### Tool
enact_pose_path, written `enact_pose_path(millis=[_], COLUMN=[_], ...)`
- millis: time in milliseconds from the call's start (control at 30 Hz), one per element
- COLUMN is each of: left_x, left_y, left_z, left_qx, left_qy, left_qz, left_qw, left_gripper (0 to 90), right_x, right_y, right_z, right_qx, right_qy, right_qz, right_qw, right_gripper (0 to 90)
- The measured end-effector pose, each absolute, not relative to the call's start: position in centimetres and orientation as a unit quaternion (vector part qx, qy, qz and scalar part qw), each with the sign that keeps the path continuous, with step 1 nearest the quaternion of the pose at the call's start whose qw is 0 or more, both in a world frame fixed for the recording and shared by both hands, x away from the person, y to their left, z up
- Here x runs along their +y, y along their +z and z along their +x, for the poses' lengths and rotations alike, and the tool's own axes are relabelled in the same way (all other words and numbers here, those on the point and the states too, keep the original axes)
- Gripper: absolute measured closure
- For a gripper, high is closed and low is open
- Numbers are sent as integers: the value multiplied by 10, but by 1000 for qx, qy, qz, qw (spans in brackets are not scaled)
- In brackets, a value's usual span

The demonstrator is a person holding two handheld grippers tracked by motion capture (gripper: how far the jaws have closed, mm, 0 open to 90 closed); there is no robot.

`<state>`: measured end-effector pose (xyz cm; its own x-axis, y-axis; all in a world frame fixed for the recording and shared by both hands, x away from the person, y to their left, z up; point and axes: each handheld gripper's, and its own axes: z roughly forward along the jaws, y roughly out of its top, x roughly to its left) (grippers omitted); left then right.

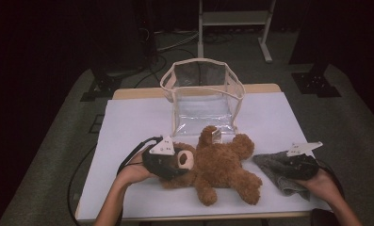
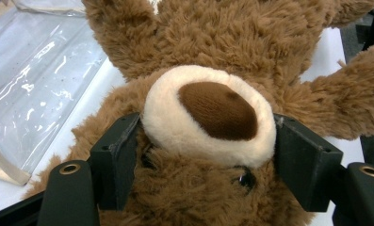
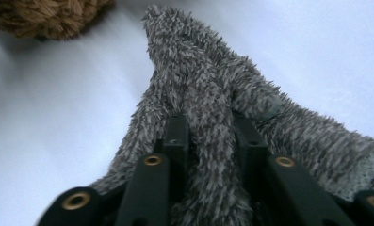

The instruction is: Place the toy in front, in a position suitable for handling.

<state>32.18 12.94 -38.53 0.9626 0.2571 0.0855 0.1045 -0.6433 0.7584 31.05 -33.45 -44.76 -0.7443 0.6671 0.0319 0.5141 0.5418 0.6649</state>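
A brown teddy bear (image 1: 222, 165) lies on its back on the white table cover (image 1: 128, 127), its head toward the left. My left gripper (image 1: 177, 165) has its jaws on both sides of the bear's head; in the left gripper view the pads (image 2: 121, 141) press into the fur beside the cream muzzle (image 2: 208, 113). At the right, a fuzzy grey cloth (image 1: 274, 165) lies crumpled next to the bear's leg. My right gripper (image 1: 293, 167) is shut on it. In the right gripper view a ridge of the grey cloth (image 3: 194, 70) is pinched between the narrow-set jaws of that gripper (image 3: 208, 127).
A clear plastic bag with cream trim (image 1: 203, 89) stands open just behind the bear, and its wall (image 2: 34, 84) lies close to the bear's arm. One bear paw (image 3: 48, 16) sits near the cloth. A metal stand (image 1: 234, 19) is on the floor beyond the table.
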Motion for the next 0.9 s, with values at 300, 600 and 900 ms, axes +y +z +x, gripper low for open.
enact_pose_path(millis=[300, 600, 900], left_x=[128, 128, 128], left_y=[-386, -387, -387], left_z=[318, 318, 318], left_qx=[101, 106, 107], left_qy=[100, 99, 100], left_qz=[903, 900, 900], left_qw=[406, 410, 411], left_gripper=[276, 275, 274], right_x=[-344, -354, -300], right_y=[-449, -425, -353], right_z=[312, 303, 291], right_qx=[849, 830, 842], right_qy=[369, 415, 472], right_qz=[368, 366, 252], right_qw=[84, 73, 74], right_gripper=[783, 785, 782])
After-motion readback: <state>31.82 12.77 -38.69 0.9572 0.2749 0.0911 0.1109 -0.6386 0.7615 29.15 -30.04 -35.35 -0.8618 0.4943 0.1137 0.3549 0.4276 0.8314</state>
